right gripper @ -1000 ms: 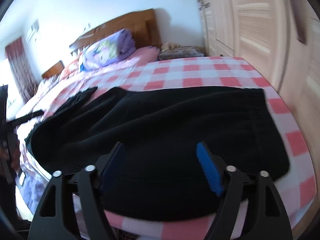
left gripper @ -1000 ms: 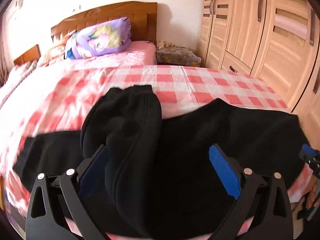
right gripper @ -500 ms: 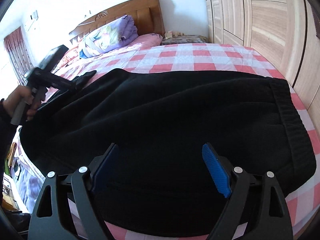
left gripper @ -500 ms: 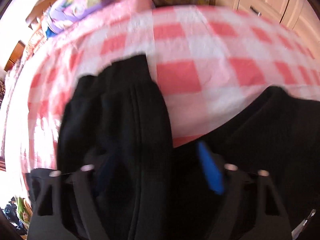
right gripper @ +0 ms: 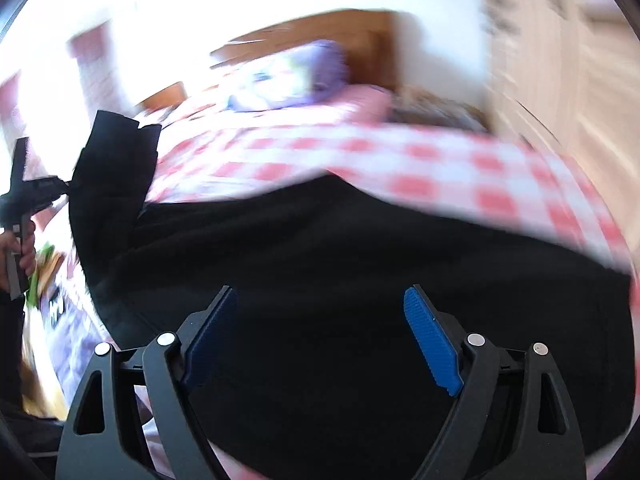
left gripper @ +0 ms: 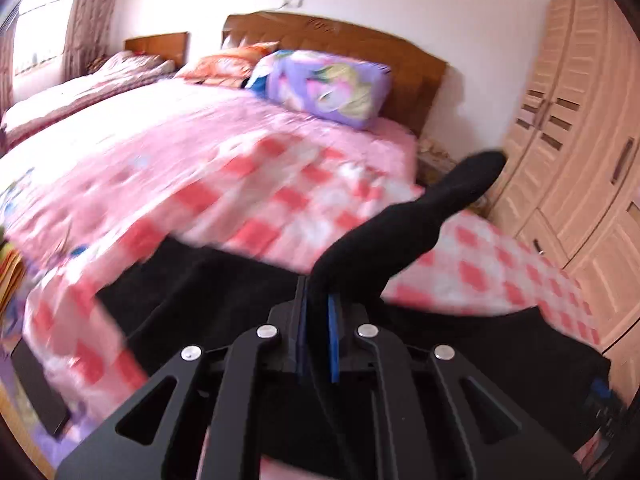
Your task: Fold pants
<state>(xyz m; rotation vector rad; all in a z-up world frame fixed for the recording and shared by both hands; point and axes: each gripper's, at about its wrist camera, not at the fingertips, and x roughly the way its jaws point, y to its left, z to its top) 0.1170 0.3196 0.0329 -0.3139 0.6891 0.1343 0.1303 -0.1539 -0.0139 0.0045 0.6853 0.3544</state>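
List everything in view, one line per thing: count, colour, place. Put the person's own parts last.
Pants: one, black, spread on the near end of the bed, one leg end lifted.
Bed: one, pink with red-and-white checks, filling mid view.
Headboard: one, brown wood, against the far wall.
Pillows: one purple printed, one orange beside it, at the head of the bed.
Wardrobe: one, light wood, on the right.
Curtain: one, pinkish, far left.
Left hand-held gripper: black with blue pads, shut on the pants leg.
Right hand-held gripper: black with blue pads, open over the pants.

No readable text, label, brand or number shows in either view.
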